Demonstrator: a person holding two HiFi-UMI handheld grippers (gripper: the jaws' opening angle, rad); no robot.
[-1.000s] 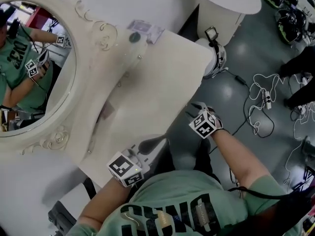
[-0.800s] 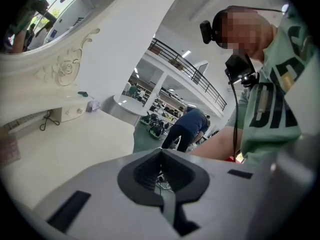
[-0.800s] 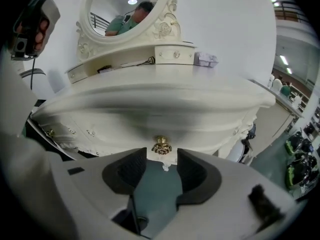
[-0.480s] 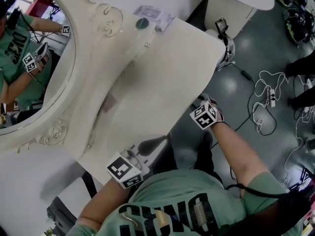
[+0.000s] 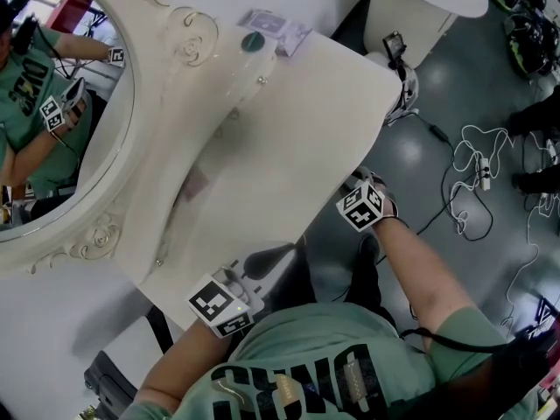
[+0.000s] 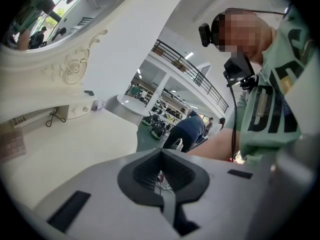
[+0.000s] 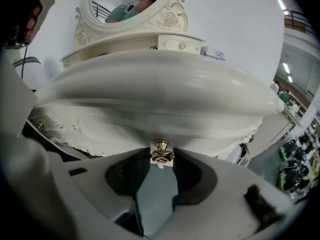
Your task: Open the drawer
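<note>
Under the cream carved wooden desk's front edge, the right hand-held gripper, jaws just closing, clamped the shut white drawer's small gold knob; above that edge, the left hand-held gripper's jaws met, empty.

Closed left gripper near white tabletop

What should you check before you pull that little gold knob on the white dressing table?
1. The gold knob sits between the jaws of the right gripper: ok.
2. Those jaws have just been closing and touch the knob on both sides: ok.
3. Grip firm enough, with only the tips on it: cannot tell.
4. The left gripper is shut, empty and away from the knob: ok.
</note>
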